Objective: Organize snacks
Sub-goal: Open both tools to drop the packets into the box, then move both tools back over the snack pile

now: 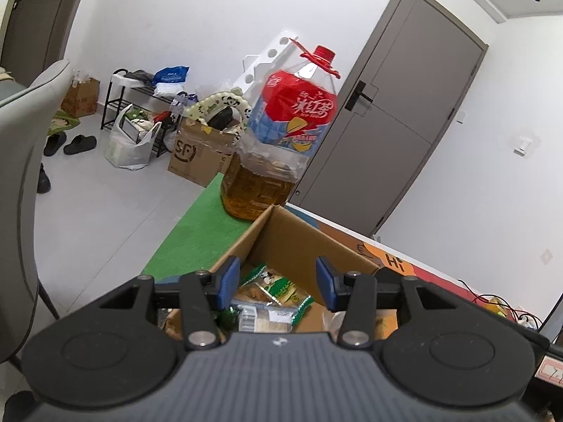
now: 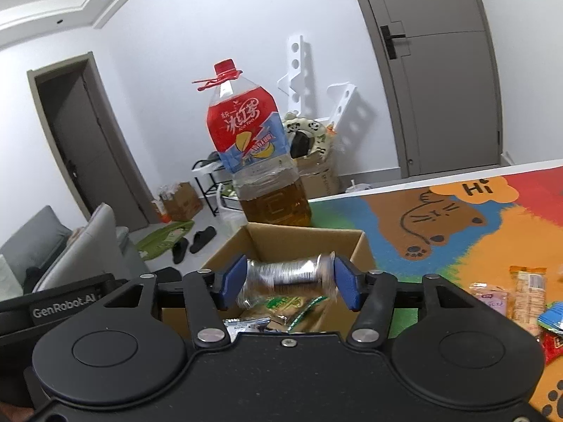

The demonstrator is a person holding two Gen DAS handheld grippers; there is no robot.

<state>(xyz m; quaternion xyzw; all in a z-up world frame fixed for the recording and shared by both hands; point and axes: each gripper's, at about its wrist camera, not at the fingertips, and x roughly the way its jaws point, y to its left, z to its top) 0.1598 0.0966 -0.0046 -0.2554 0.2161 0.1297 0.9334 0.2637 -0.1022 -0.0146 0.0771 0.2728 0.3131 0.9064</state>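
An open cardboard box [image 1: 299,235] sits on the table with several snack packets [image 1: 278,292] inside. My left gripper [image 1: 278,281] hovers over its near left corner, open, with nothing between the blue pads. In the right wrist view my right gripper [image 2: 290,279] hangs over the same box [image 2: 302,242]. A silver foil packet [image 2: 286,274] lies crosswise between its pads, blurred and sagging at its left end. The pads do not seem to press on it. More packets [image 2: 285,306] lie in the box below it.
A big iced-tea bottle [image 2: 260,161] with a red cap stands just behind the box. Several loose snack packets [image 2: 527,292] lie on the colourful cartoon mat [image 2: 457,232] at the right. A grey chair [image 1: 21,176] stands at the left, beyond the table edge.
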